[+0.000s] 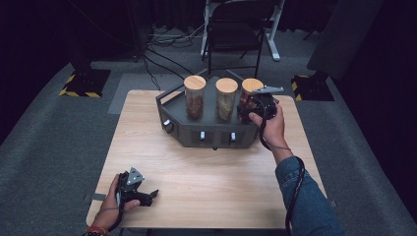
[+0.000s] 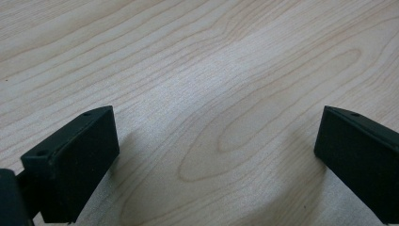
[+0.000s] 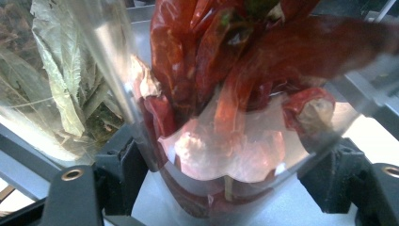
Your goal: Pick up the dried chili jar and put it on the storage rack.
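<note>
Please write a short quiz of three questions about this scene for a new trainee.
1. True or false: the right tool is shut on the jar of red chillies.
2. How many jars with wooden lids stand on the dark tray?
3. The left tool is: A) open above bare table; B) gripping a jar; C) inside the tray.

Key: 1 true; 2 three; 3 A.

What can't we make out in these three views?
- Chili jar, right gripper view: top cut by frame edge; base hidden between the right gripper jaws, so seating on the tray unclear.
- Same jar, high view: mostly hidden by the hand.
- Middle jar and left jar, high view: contents too small to name.
- Left gripper, left gripper view: jaw tips cut off.
</note>
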`<state>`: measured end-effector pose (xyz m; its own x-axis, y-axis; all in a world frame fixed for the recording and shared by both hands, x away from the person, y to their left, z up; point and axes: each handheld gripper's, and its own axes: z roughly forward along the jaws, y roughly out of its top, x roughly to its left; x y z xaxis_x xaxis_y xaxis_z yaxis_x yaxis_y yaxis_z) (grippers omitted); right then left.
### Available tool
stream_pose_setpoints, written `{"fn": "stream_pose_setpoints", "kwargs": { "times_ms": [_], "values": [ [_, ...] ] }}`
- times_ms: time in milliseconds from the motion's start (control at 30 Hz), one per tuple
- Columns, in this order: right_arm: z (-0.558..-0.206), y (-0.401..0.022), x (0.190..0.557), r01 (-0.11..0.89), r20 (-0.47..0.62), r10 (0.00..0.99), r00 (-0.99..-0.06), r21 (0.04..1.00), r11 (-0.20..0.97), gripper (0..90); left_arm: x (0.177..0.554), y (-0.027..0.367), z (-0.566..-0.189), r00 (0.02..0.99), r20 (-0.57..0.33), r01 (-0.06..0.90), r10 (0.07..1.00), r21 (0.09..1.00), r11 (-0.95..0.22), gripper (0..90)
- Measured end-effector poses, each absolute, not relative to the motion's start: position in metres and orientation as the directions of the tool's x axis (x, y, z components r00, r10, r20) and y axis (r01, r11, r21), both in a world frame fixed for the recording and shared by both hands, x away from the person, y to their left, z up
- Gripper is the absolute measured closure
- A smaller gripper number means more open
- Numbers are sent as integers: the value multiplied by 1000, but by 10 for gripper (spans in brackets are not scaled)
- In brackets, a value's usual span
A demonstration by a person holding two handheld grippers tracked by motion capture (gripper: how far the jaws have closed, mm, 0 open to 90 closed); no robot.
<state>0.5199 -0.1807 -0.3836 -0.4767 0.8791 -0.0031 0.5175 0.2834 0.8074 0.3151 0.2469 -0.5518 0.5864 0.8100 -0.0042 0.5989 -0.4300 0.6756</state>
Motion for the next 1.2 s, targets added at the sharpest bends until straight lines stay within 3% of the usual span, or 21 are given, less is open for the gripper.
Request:
{"fn": "stream_pose_setpoints", "kwargs": {
  "times_ms": [633,1000,1200],
  "values": [
    [-384,-181,517,504,-15,888,-459,819,274,233,315,247,-552,586,-5,599,810,675,-430,2],
    [-384,-181,513,481,-75,907,-415,828,289,43,315,247,-552,586,-5,599,810,676,-429,2],
    [-383,-181,512,480,-91,894,-439,817,319,17,315,247,-552,586,-5,599,810,676,-430,2]
  ]
}}
